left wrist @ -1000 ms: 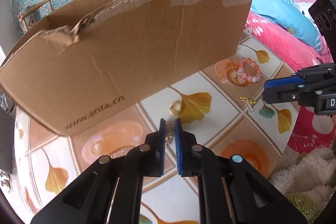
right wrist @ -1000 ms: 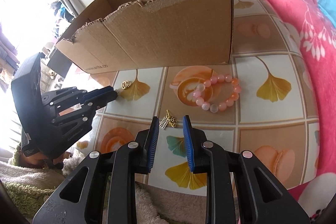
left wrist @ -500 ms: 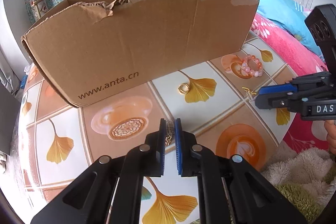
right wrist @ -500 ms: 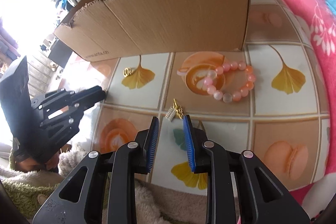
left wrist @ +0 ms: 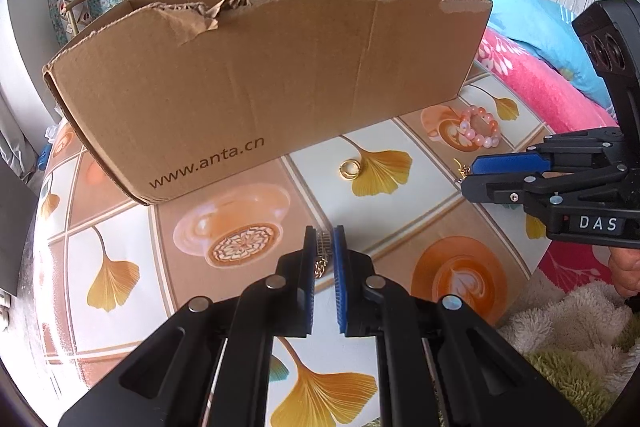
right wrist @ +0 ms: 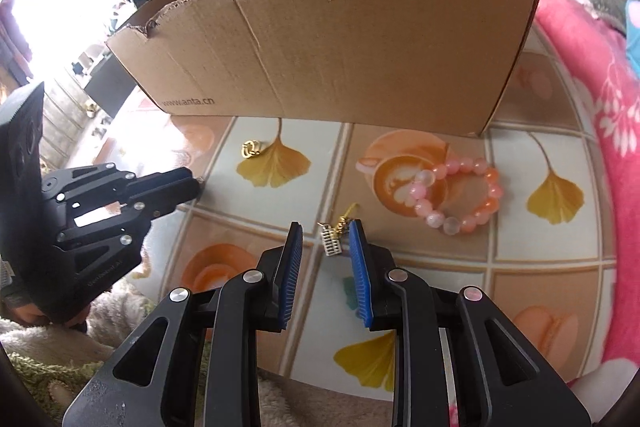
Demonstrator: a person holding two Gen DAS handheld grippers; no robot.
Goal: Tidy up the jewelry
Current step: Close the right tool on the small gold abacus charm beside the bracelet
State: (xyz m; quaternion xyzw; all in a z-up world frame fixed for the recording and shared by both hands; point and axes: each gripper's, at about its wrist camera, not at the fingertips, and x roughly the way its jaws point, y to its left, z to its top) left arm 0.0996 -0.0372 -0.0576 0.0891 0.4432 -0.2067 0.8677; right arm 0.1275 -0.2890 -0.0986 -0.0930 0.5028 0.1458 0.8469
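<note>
**Q:** What did each tool hold, reading from near to far?

**A:** My left gripper (left wrist: 324,241) was clamped on a small gold chain piece (left wrist: 321,255), which hung between the blue pads above the patterned tablecloth (left wrist: 400,219). My right gripper (right wrist: 325,243) stood with its jaws apart and nothing pressed between them; the gold abacus charm (right wrist: 332,241) lay on the cloth in the gap near the tips. I judged this to be the approach to a pick, not yet a grasp.

**Q:** And beyond the tips?

**A:** The pink bead bracelet (right wrist: 460,193) lay just beyond and to the right of the charm. A gold ring (left wrist: 349,169) rested farther out, near the cardboard box (left wrist: 260,87), which stood behind all the pieces with its top open.

**Q:** What could have gone wrong from here?

**A:** Three faults seemed likely. The charm was flat and thin, so closing pads might have skated over it or flicked it toward the bracelet. Its fine chain might have trailed and snagged. The left chain piece, pinched at one end only, might have slipped during transfer over the torn box rim.
</note>
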